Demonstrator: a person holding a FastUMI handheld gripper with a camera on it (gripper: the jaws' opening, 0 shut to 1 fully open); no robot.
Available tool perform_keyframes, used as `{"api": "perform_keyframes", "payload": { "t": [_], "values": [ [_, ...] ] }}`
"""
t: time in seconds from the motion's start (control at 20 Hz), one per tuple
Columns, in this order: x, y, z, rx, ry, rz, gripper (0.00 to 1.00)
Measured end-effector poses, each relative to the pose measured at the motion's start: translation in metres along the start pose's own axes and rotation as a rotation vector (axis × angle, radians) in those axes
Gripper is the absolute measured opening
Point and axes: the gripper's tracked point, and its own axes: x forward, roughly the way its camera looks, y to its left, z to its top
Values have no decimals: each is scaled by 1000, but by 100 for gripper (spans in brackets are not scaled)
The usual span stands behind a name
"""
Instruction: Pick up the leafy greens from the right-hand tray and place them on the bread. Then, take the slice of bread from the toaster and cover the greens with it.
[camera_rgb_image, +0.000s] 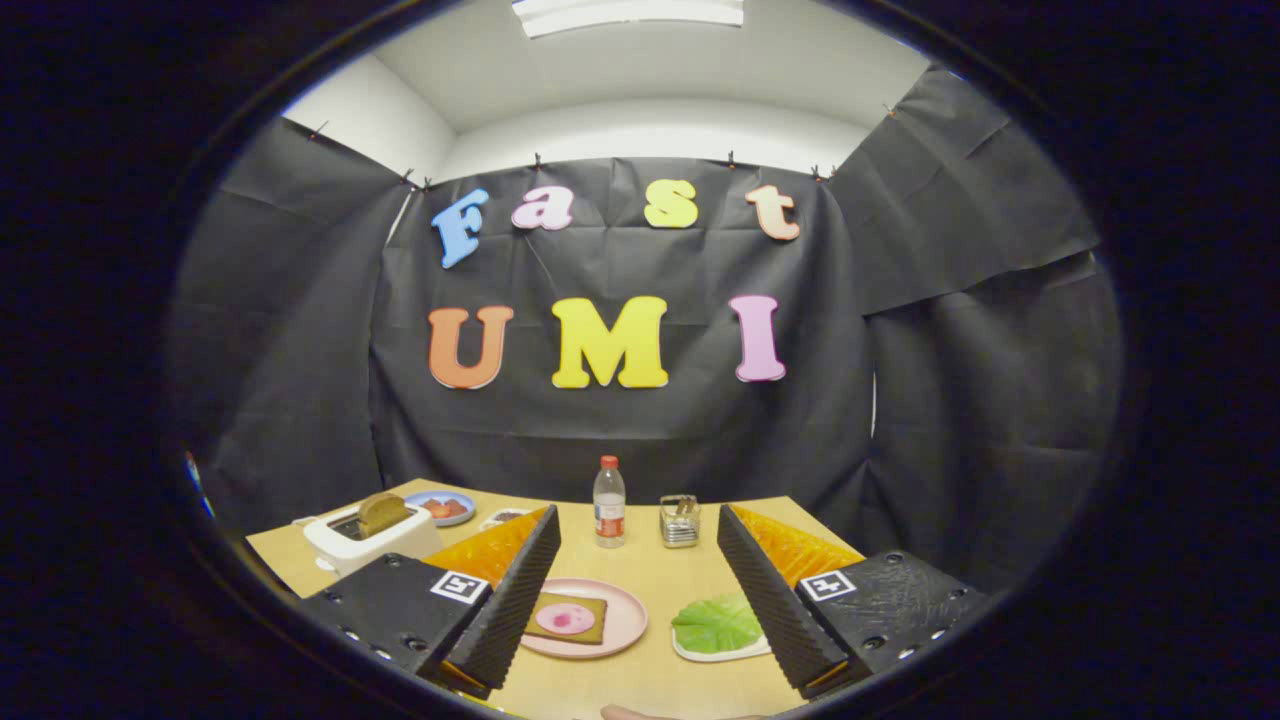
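Ribbed tongs (640, 600) spread wide, glossy leafy greens (716, 624) on tray (722, 655), round plate (628, 612)

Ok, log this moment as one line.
gripper open, holding nothing | leafy greens on tray | bread on pink plate | second slice in toaster

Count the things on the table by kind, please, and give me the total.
Gripper open above the table.
Plates: 2 (pink plate, blue plate)
Trays: 1
Bread slices: 2 ()
Leafy greens: 1
Toasters: 1
Bottles: 1
Metal holders: 1
Total: 9
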Motion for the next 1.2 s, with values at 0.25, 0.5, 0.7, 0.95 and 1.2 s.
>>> {"api": "perform_keyframes", "payload": {
  "t": [0.25,0.5,0.7,0.95,1.2],
  "values": [
    [44,-42,-36,-16,145,-62,97],
    [91,-73,-74,35,261,-54,97],
    [127,-96,-112,46,371,-80,96],
    [158,-117,-180,102,588,-100,96],
    [176,-135,-210,155,659,-122,97]
  ]
}}
